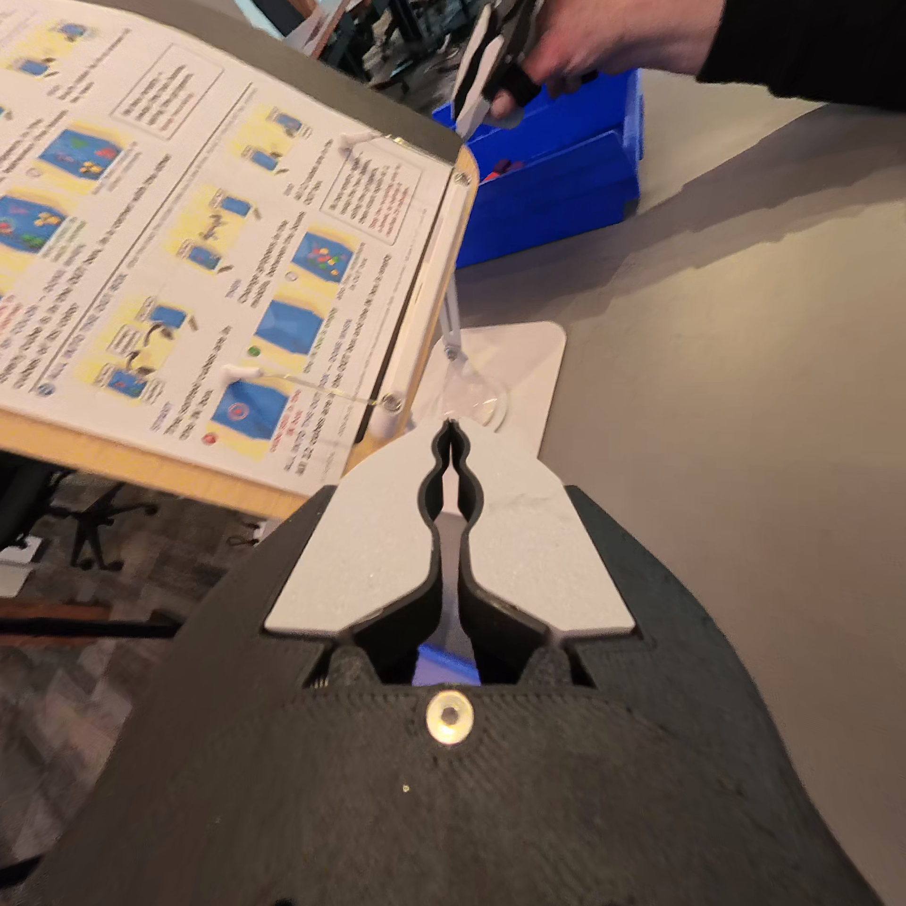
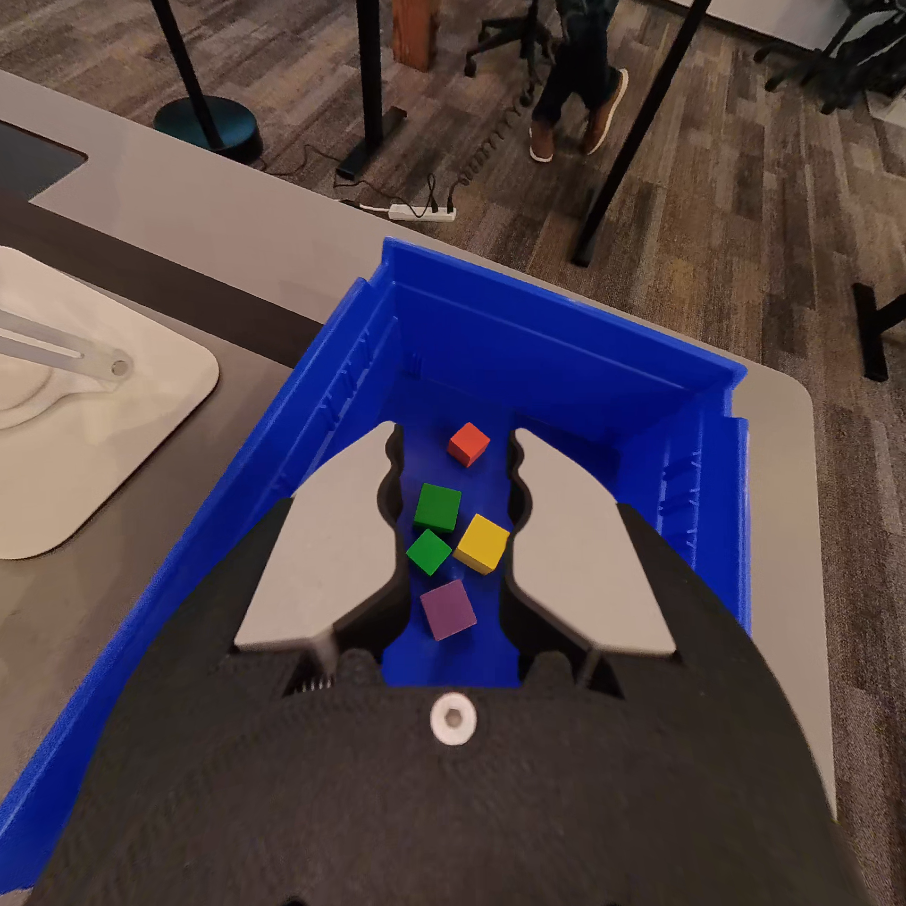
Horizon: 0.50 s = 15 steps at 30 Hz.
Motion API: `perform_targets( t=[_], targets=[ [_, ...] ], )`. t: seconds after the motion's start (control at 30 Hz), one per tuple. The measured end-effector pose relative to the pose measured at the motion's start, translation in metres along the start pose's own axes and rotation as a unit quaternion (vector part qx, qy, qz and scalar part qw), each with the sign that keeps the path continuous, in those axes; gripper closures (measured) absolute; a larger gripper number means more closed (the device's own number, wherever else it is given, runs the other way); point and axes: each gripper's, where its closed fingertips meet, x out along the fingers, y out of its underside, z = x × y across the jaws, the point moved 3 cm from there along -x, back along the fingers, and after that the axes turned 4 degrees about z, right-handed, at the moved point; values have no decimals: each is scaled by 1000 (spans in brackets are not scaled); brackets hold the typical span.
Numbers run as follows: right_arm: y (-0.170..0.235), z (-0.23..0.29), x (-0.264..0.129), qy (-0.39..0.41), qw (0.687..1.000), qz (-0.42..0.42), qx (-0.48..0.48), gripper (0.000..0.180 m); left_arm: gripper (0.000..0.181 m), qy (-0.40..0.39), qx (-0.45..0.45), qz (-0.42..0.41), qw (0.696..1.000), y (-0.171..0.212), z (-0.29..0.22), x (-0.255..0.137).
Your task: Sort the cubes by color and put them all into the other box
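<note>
On the tabletop (image 2: 206, 220) a blue box (image 2: 539, 343) is seen, over which the right tool (image 2: 453, 436) is held with its fingers spread. Inside lie a purple cube (image 2: 447, 609), a yellow cube (image 2: 482, 543), two green cubes (image 2: 437, 506) and a red cube (image 2: 468, 443). Picking appears to be beginning; one cube must be straddled and pinched. The left tool (image 1: 452, 429) is pressed together, empty, near a board of sheets (image 1: 196, 220).

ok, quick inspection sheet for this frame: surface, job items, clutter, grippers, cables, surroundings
Surface: grey table, dark strip across it.
Job's things: blue box holds red cube, two green cubes, yellow cube, purple cube; second box not identifiable.
Clutter: instruction board on white stand.
Grippers: left gripper shut, empty; right gripper open above the cubes.
Cables: power strip on floor.
Surroundings: carpet, office chairs, a person's legs.
</note>
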Motion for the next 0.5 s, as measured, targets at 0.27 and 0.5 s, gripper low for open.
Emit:
perform_targets(
  t=[0.27, 0.5],
  targets=[
    [-2, 9, 2, -14, 1000, 1, -11, 140, 181, -108, -48, 103, 988, 61, 47, -45],
    [-4, 16, 2, -26, 999, -5, -20, 142, 168, -120, -52, 307, 943, 166, 83, -48]
  ],
)
